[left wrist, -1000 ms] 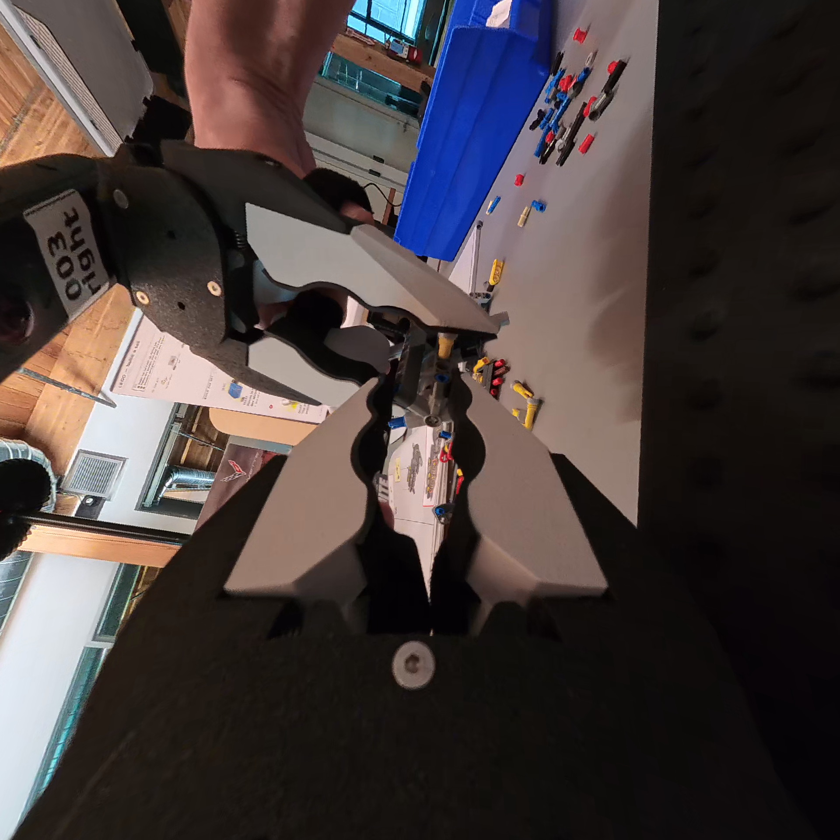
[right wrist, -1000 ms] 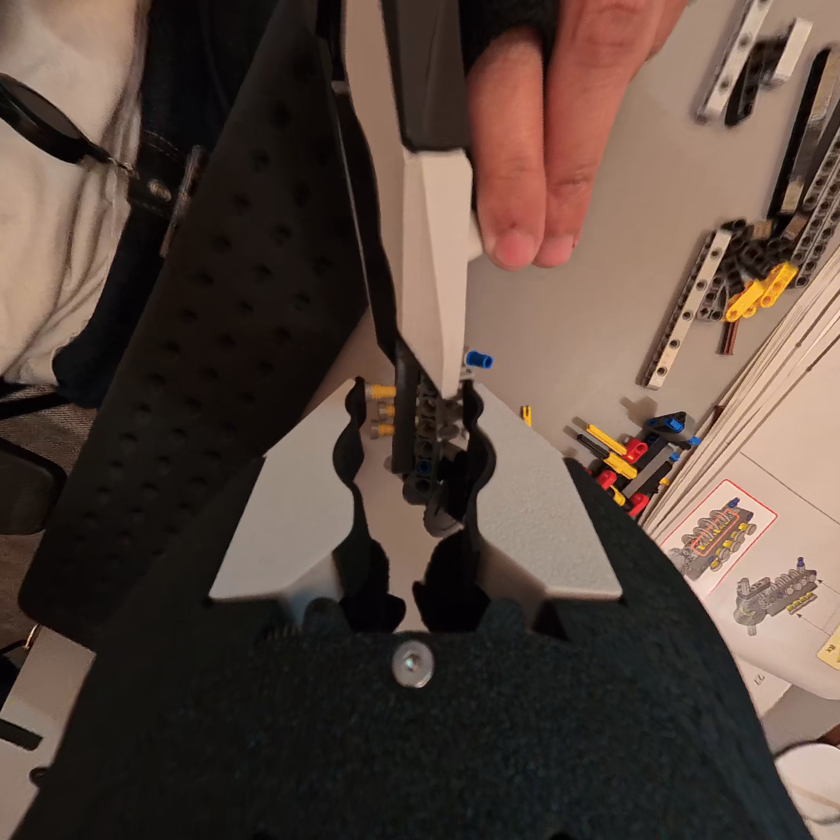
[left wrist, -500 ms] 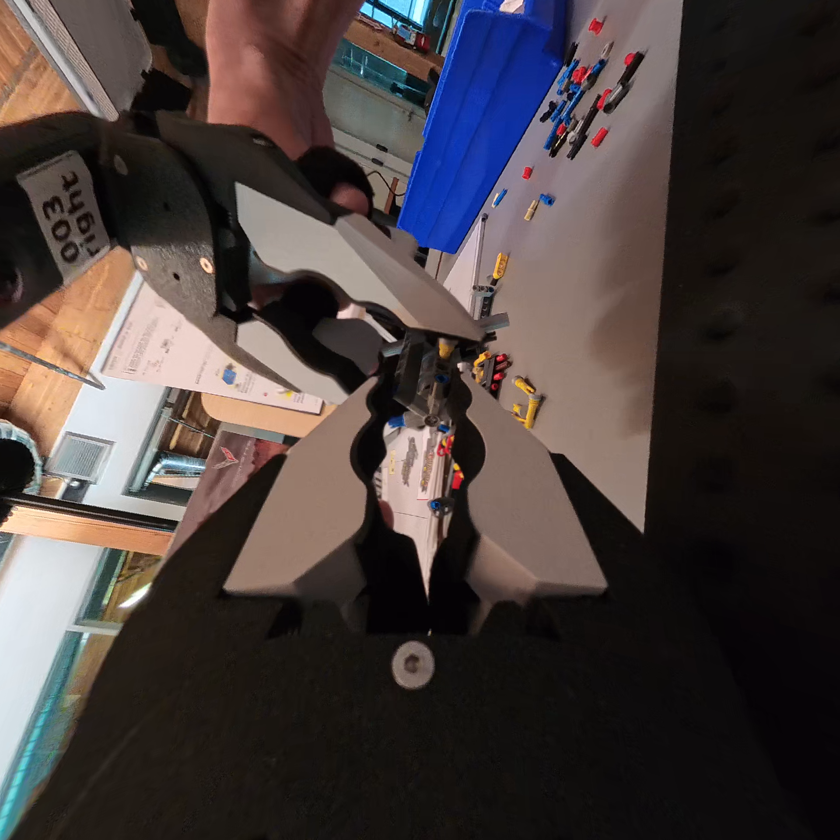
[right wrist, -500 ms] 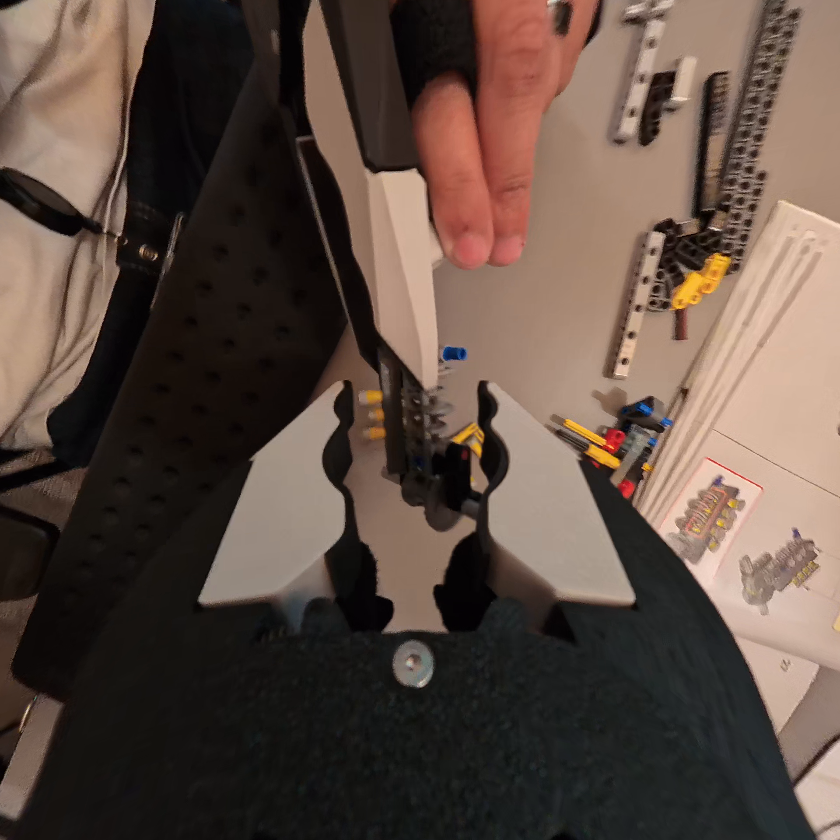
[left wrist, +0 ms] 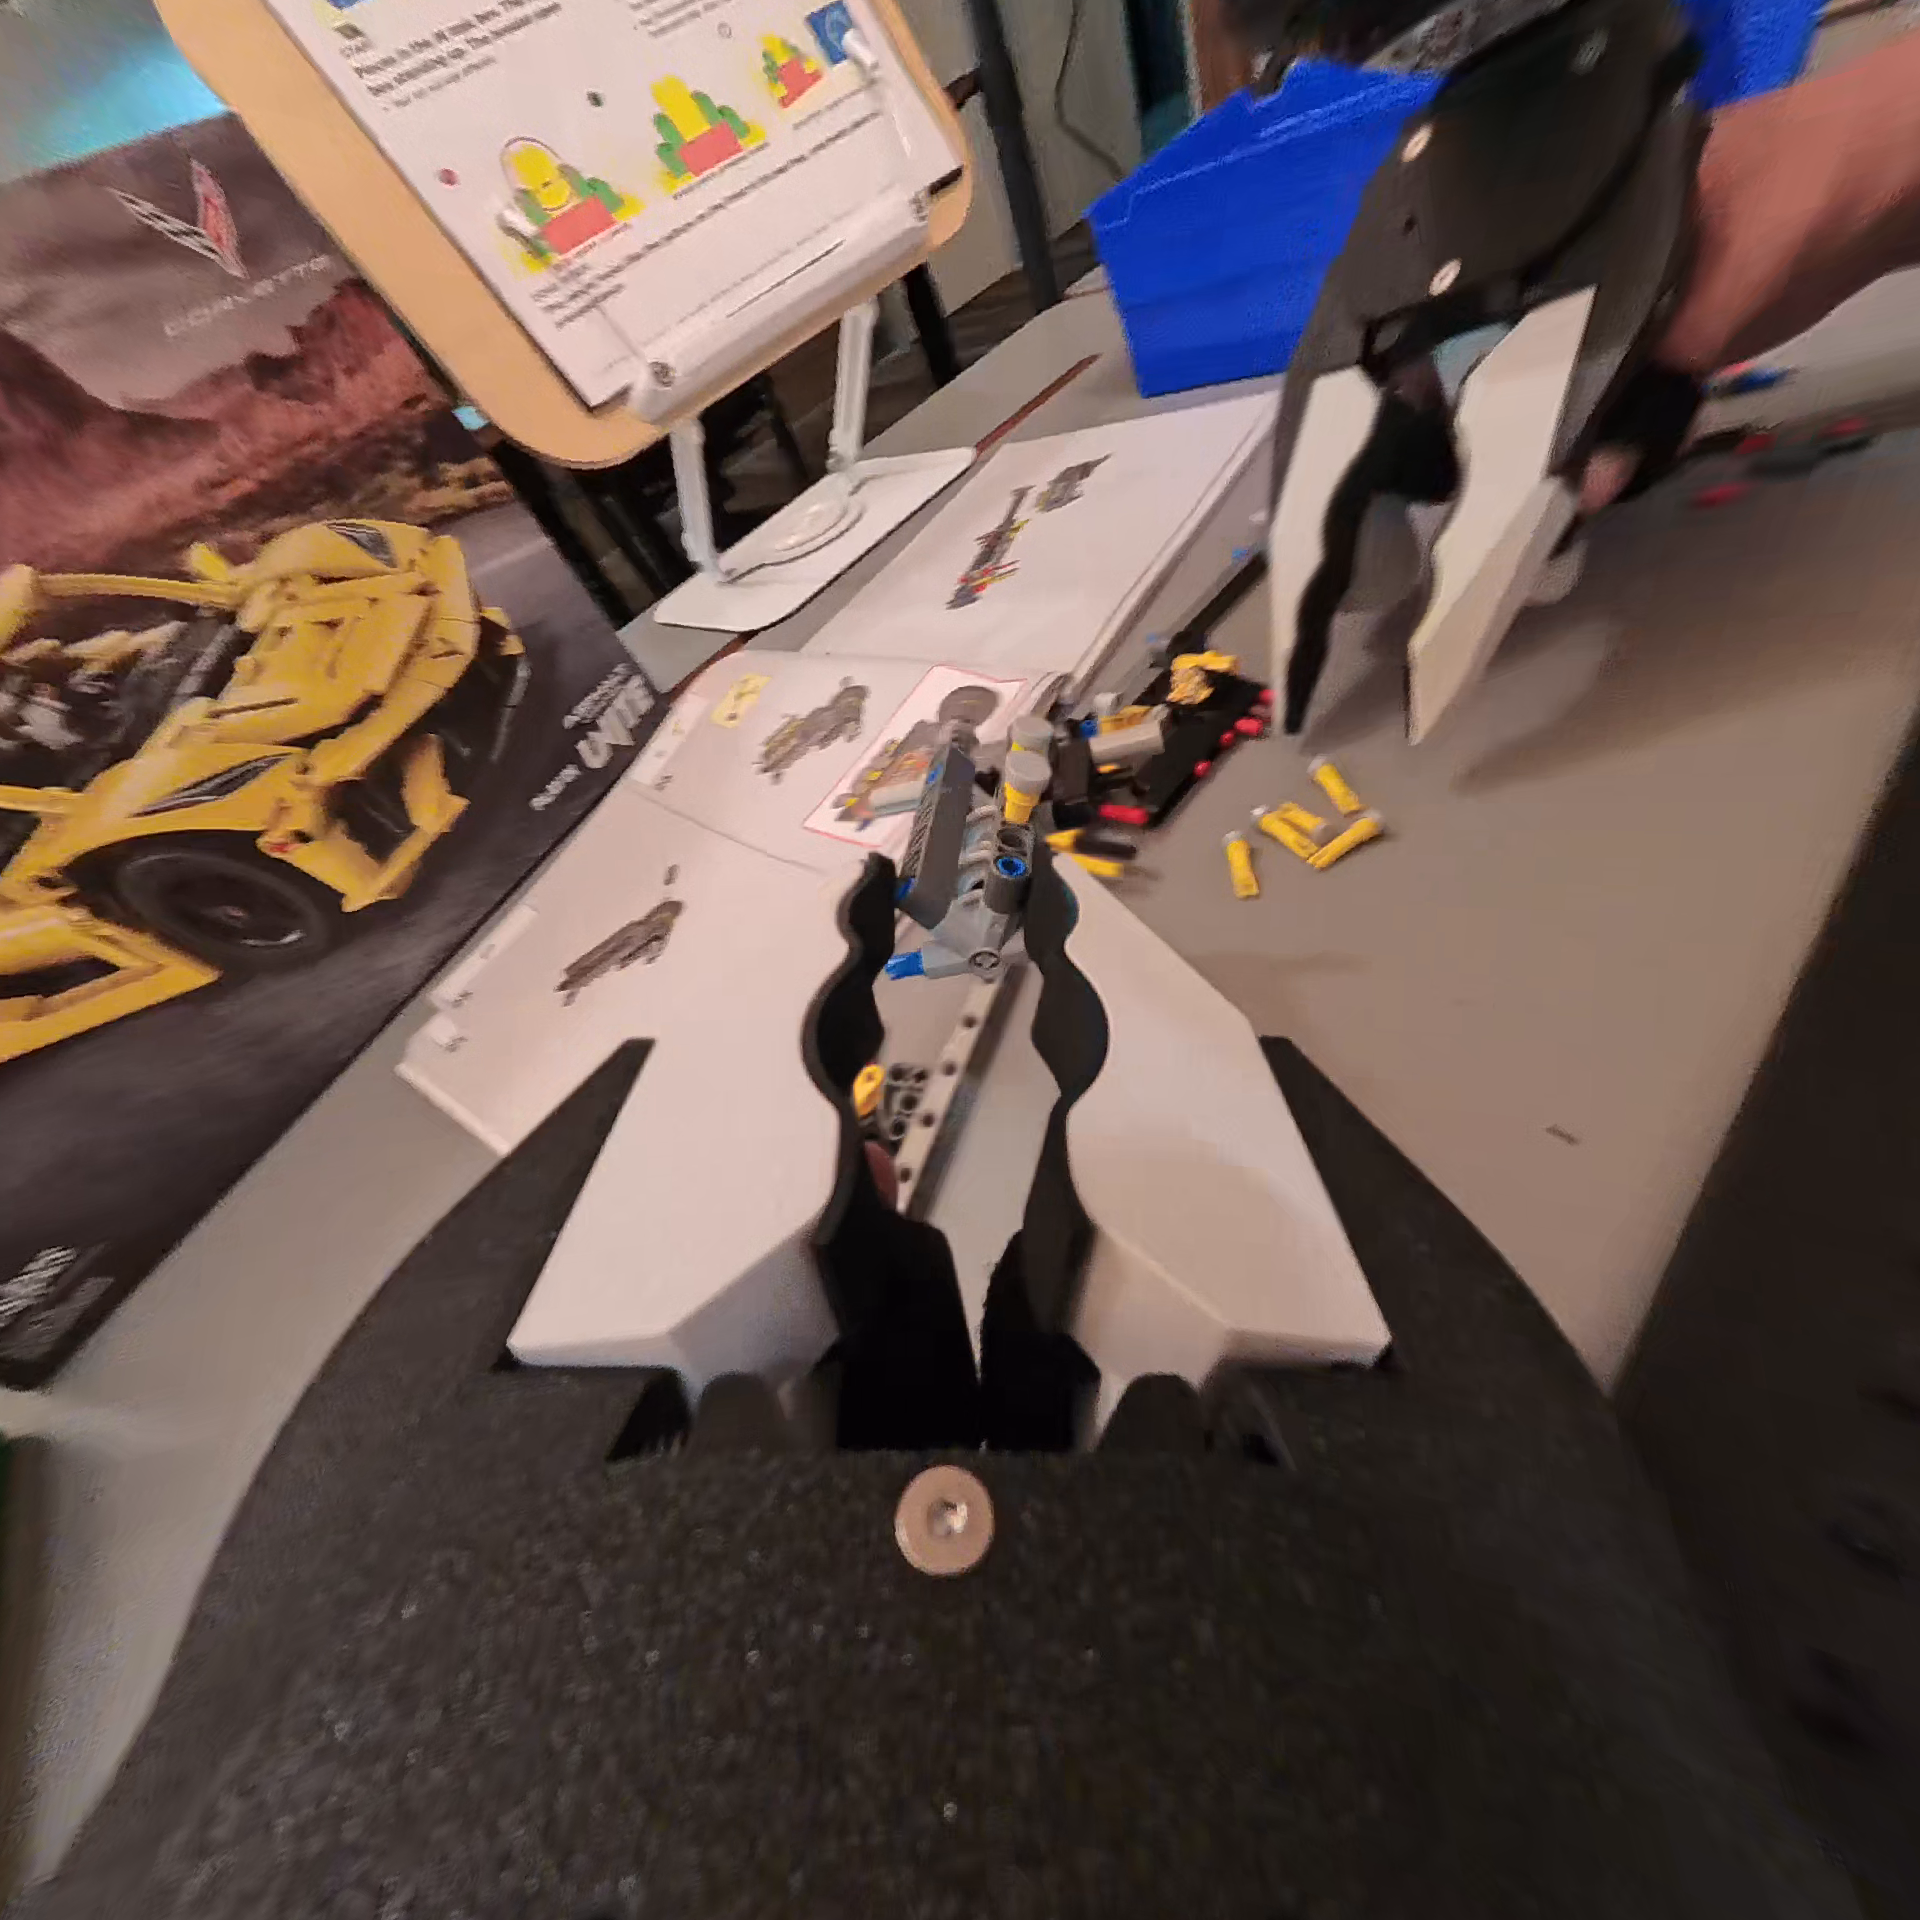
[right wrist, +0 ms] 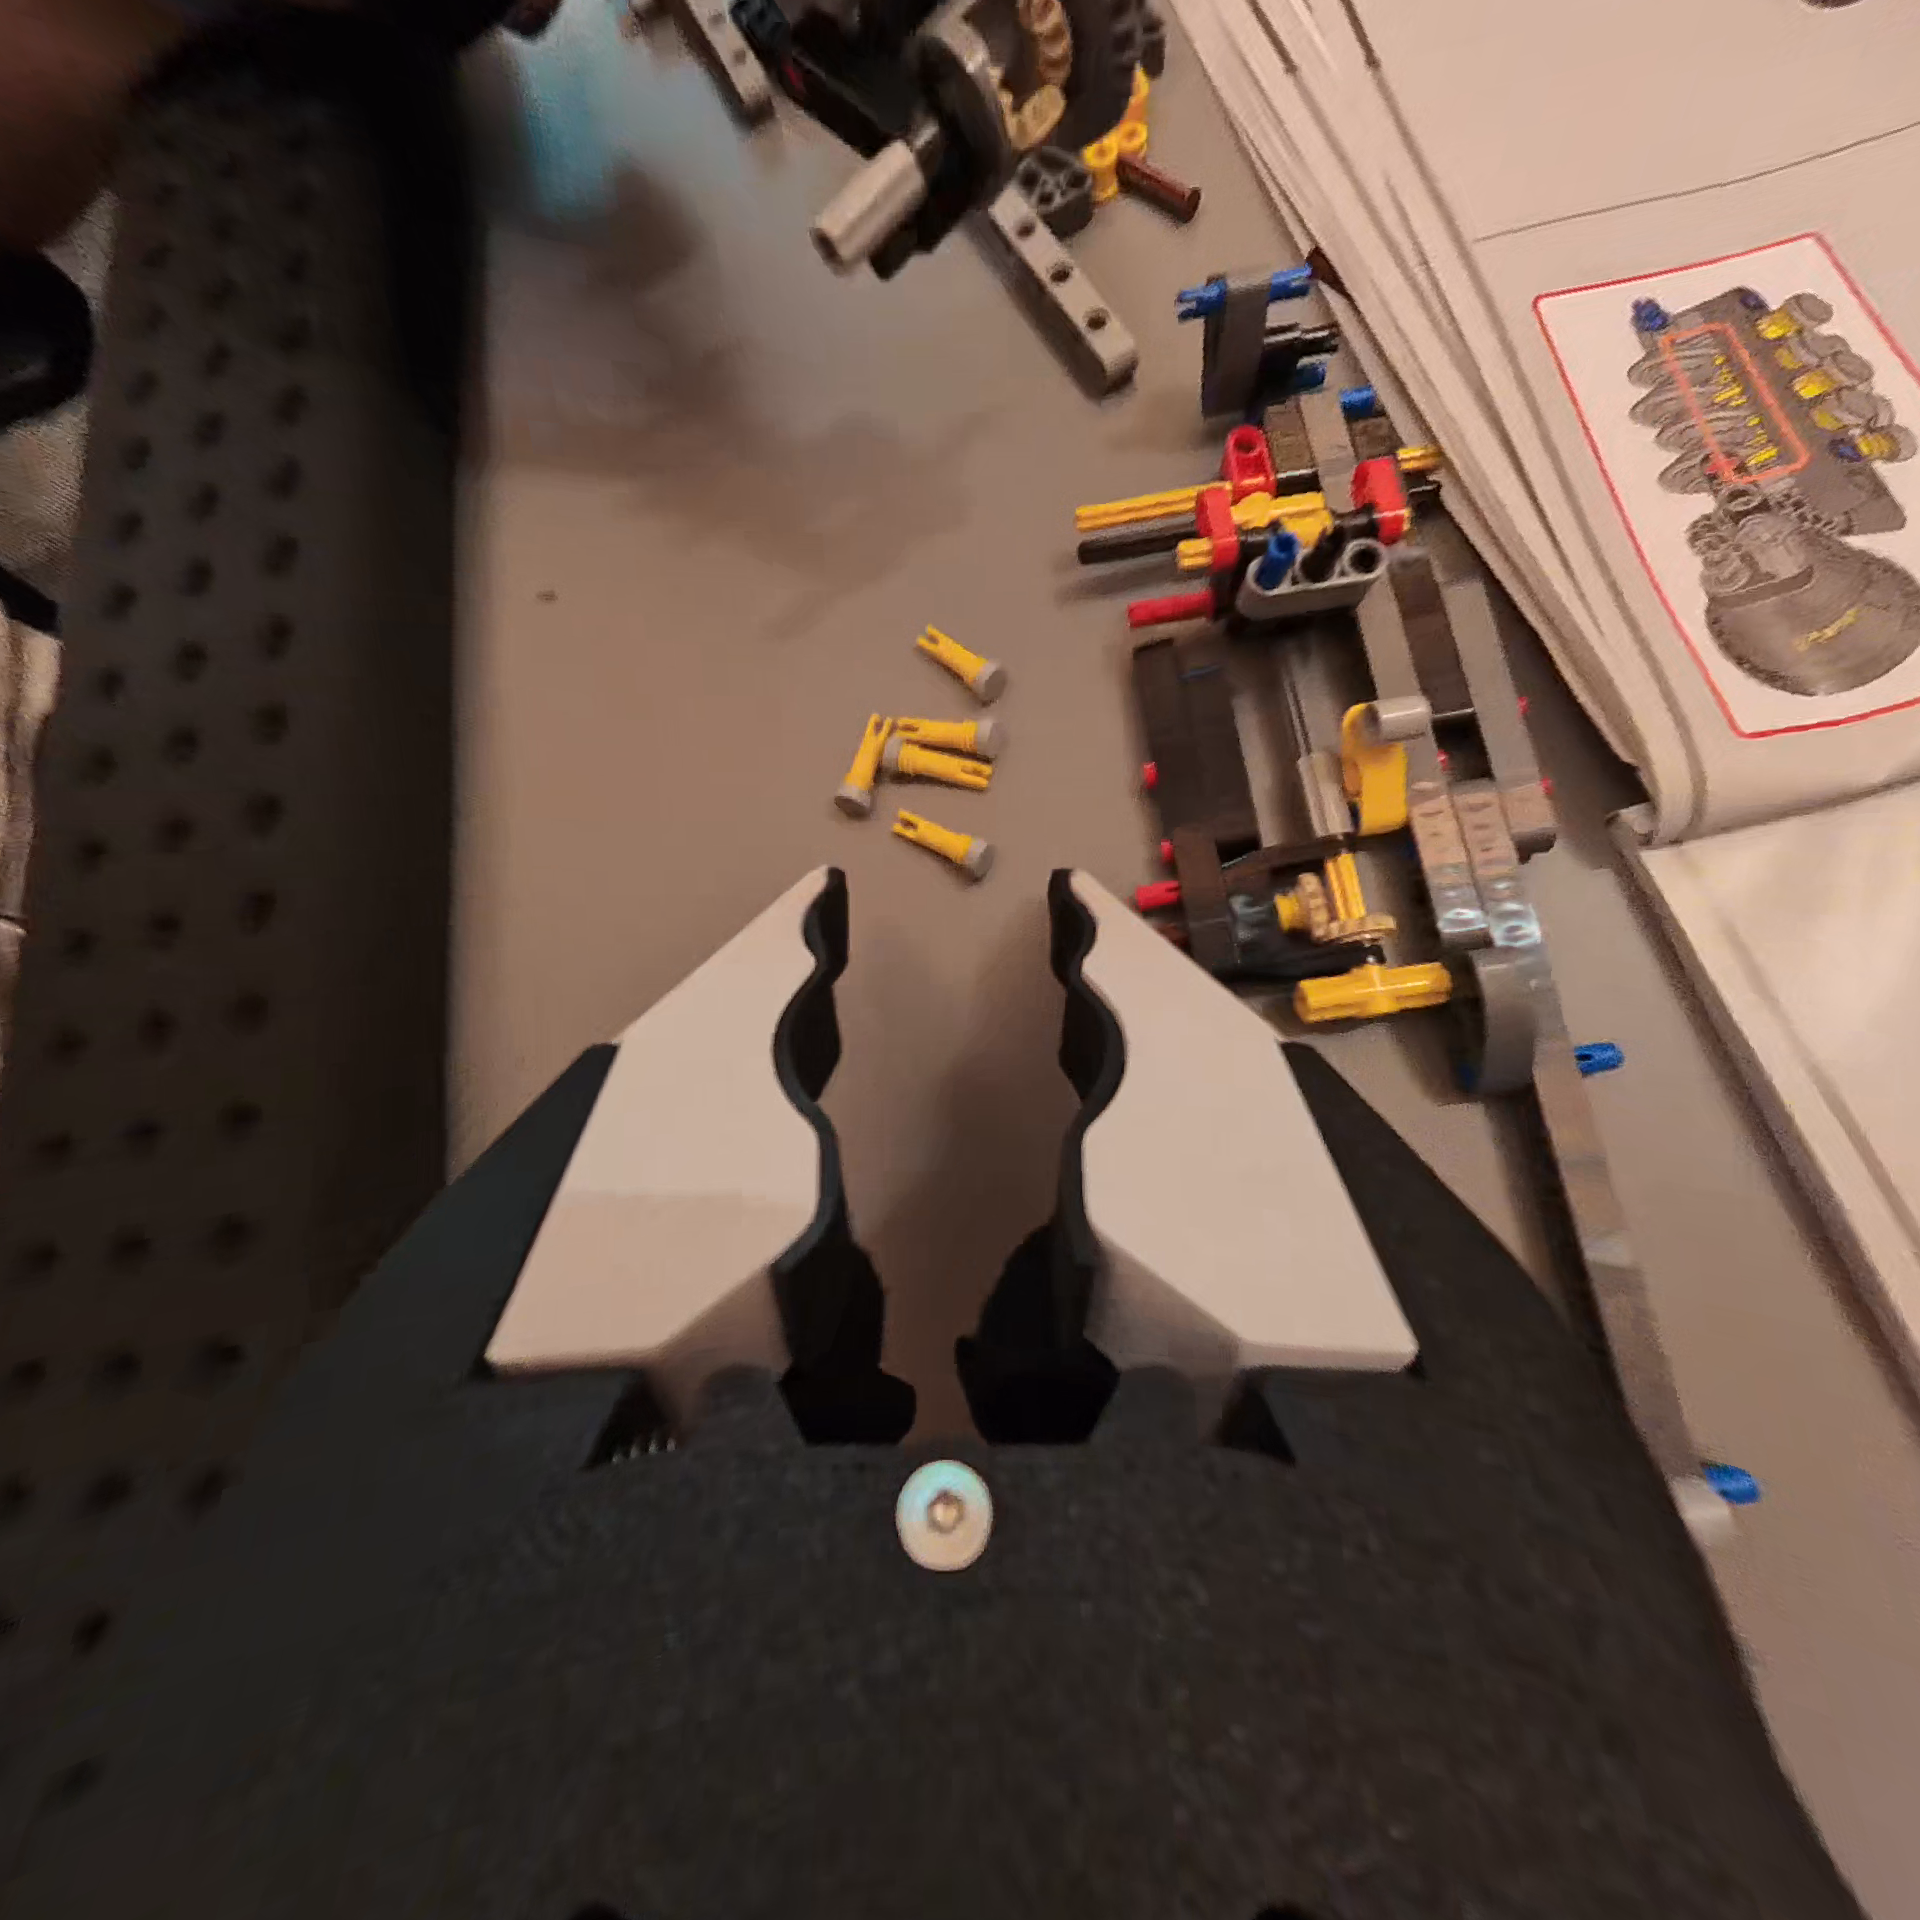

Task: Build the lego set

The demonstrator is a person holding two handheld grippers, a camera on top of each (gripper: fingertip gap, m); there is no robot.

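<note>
Holding the grey sub-assembly point(left wrist: 961, 868) pinched between its fingertips above the open manual point(left wrist: 727, 831), the left gripper point(left wrist: 961, 904) looks to be waiting for the next part, so the step in hand reads as fetching a pin to add to it. The right gripper point(right wrist: 945, 883) hangs over the table point(right wrist: 675, 520) with its fingers spread and nothing between them, tips just short of a loose cluster of yellow pins point(right wrist: 930, 753). The nearest pin point(right wrist: 943, 840) lies just ahead of the gap and a little apart from the others, so the next move probably calls for a short reach forward and a close across its length. Bare table to the left of the pins gives room for that approach; to the right a larger build point(right wrist: 1340, 748) lies close, with the manual's page edges point(right wrist: 1455, 436) just beyond it, so drifting that way risks nudging it. A black perforated panel point(right wrist: 239, 727) bounds the left side.
</note>
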